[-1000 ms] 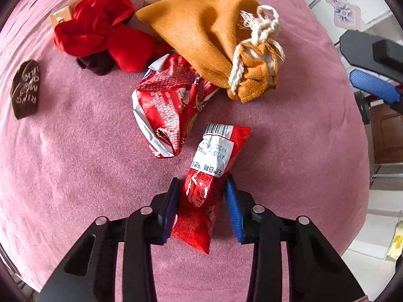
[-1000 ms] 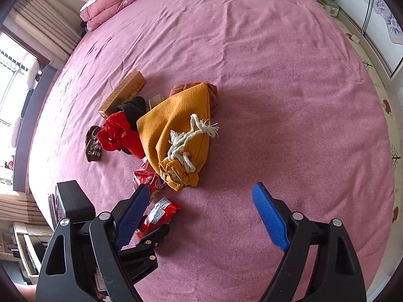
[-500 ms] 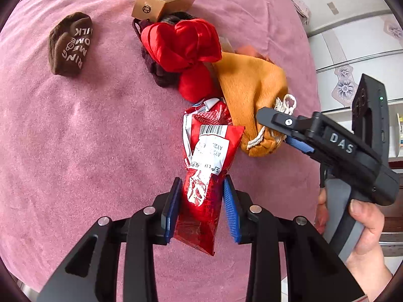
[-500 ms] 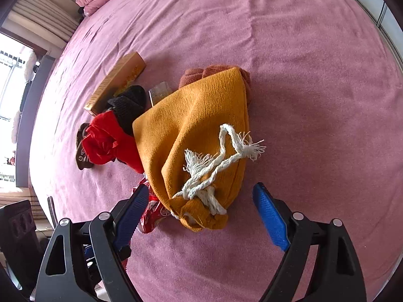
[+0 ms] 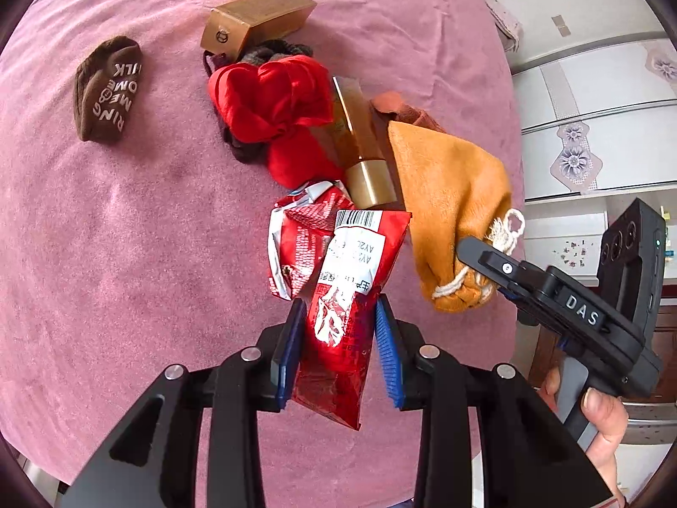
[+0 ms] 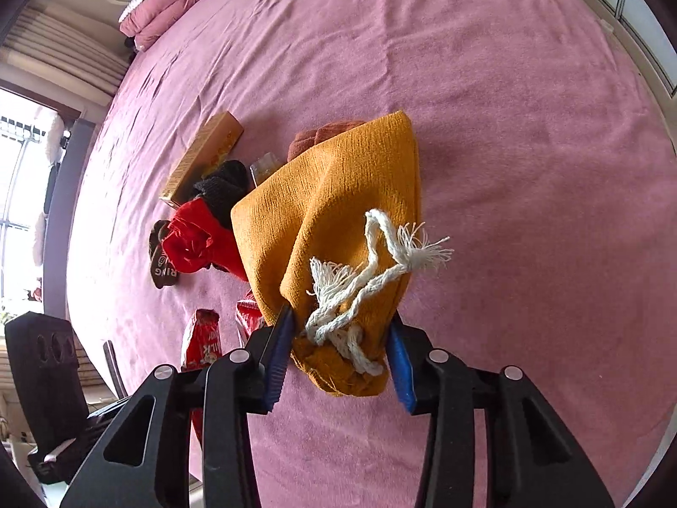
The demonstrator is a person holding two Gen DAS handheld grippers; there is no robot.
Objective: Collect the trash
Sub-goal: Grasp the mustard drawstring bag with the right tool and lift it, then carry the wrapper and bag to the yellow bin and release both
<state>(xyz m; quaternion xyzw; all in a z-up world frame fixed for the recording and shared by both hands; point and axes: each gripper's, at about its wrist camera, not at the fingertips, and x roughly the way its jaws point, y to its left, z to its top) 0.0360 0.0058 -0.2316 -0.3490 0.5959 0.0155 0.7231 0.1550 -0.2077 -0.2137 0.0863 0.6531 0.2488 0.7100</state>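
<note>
Between the blue pads of the left tongs [image 5: 338, 353], a red snack wrapper [image 5: 347, 313] is sitting clamped, its long axis running along the fingers, barcode end pointing away toward the pile on the pink bedspread [image 5: 127, 233]. The right tongs [image 6: 340, 360] are closing on the neck of the mustard drawstring bag [image 6: 334, 211], its cord knot lying between the pads and its closed bottom pointing away. The left view is showing a second crumpled red wrapper [image 5: 296, 245], a gold tube [image 5: 364, 148], a red cloth [image 5: 275, 106], a gold box [image 5: 254, 21] and a brown sock [image 5: 105, 89]; the right view is hiding most of the tube behind the bag.
</note>
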